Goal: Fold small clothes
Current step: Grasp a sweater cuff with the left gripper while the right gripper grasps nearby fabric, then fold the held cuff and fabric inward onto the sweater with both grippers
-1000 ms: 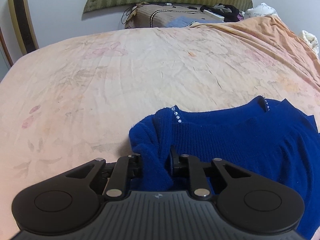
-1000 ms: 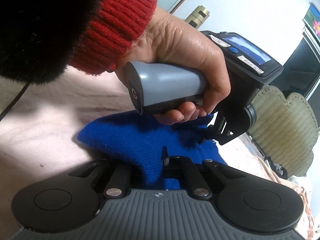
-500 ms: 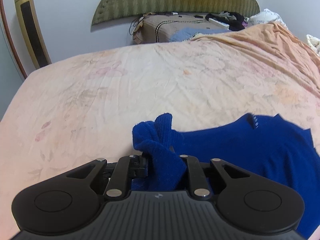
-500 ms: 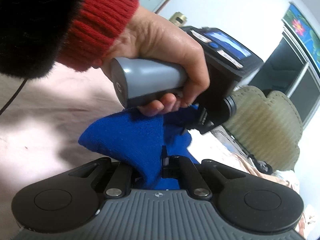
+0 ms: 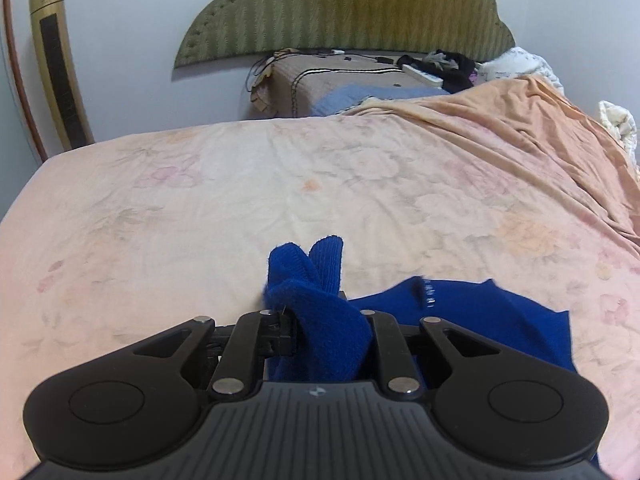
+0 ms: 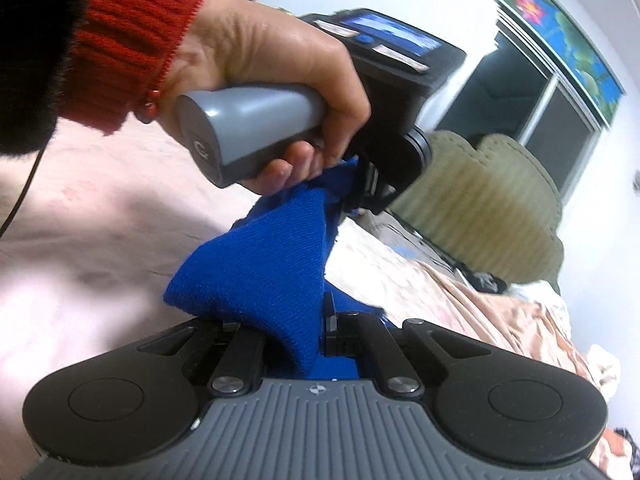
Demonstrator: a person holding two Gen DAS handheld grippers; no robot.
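A small royal-blue knit sweater with a row of small rhinestones lies partly on the pink floral bed sheet. My left gripper is shut on a bunched edge of it, lifted off the bed. My right gripper is shut on another edge of the same sweater. In the right wrist view the left gripper and the hand holding it sit just ahead, the blue knit stretched between the two grippers.
An orange blanket covers the bed's right side. A green headboard, a brown pillow with cables and dark clothes lie at the far end. A gold tower fan stands at left.
Both grippers have risen with the sweater in them. More of the sweater has left the sheet and its visible body has shrunk toward the lower right.
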